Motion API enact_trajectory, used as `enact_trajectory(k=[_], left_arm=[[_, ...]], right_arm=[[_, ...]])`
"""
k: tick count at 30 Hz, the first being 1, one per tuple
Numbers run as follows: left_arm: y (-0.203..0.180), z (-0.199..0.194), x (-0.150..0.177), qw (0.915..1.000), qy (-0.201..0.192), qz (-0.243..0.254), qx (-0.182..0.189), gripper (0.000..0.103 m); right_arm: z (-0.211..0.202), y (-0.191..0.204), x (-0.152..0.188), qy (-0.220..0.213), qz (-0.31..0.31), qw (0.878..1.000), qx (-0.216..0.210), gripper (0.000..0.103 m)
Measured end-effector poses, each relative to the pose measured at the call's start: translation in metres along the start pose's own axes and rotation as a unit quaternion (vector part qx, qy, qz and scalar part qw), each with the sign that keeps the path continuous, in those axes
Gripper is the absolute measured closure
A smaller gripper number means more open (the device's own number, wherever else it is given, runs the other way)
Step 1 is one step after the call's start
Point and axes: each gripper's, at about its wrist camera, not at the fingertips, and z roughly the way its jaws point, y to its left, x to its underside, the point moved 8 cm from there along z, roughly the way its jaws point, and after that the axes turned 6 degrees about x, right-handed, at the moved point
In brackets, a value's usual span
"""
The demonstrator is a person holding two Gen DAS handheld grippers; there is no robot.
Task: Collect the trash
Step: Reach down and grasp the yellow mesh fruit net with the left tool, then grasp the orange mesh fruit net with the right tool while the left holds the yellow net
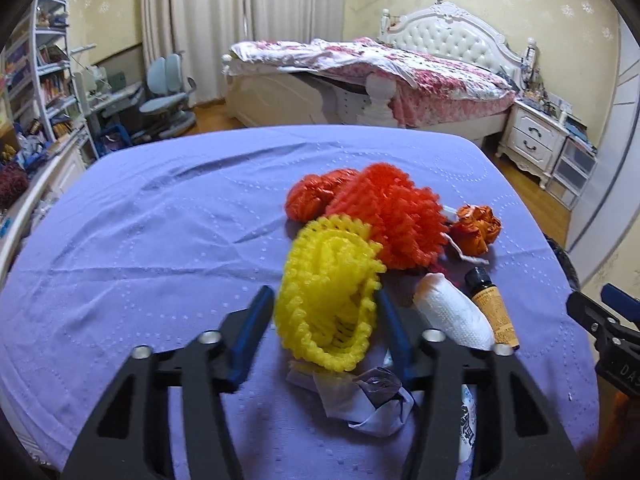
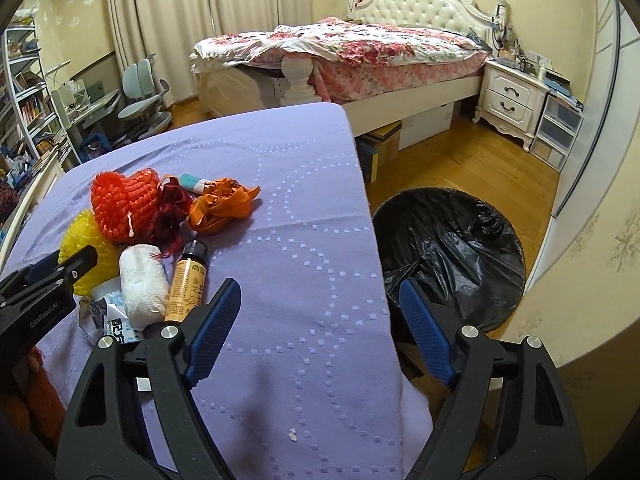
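A pile of trash lies on the purple-clothed table (image 1: 160,240). My left gripper (image 1: 324,312) is shut on a yellow foam net (image 1: 328,276), one blue pad on each side of it. Behind it sit a red foam net (image 1: 392,216) and crumpled orange wrappers (image 1: 478,226). To the right lie a white paper roll (image 1: 452,316) and a small amber bottle (image 1: 494,308), with crumpled grey paper (image 1: 368,396) below. My right gripper (image 2: 320,292) hangs open over the table's right edge with nothing between its fingers. A bin with a black liner (image 2: 452,248) stands on the floor beside the table.
A bed with a floral cover (image 2: 360,52) stands beyond the table, with a white nightstand (image 2: 512,96) and plastic drawers (image 2: 560,128) to its right. A desk chair (image 2: 144,92) and bookshelves (image 1: 48,80) are at the left. Wooden floor surrounds the bin.
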Motion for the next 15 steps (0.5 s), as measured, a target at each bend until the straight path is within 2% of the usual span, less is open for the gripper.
enact_trajectory(k=[2,9,15], left_arm=[[-0.003,0.0,-0.001,1.0,-0.003,0.001,0.005,0.067],[0.003,-0.024,-0.004,0.9998,-0.018,-0.003,0.005,0.069],[0.035,-0.046,-0.008,0.9982,-0.04,0.002,-0.046,0.069]], right_arm=[[0.0,0.006,-0.002,-0.001,-0.005,1.0,-0.002,0.023],[-0.007,0.029,-0.008,-0.006,-0.021,1.0,-0.016,0.023],[-0.017,0.065,-0.015,-0.015,-0.044,0.998,-0.043,0.023]])
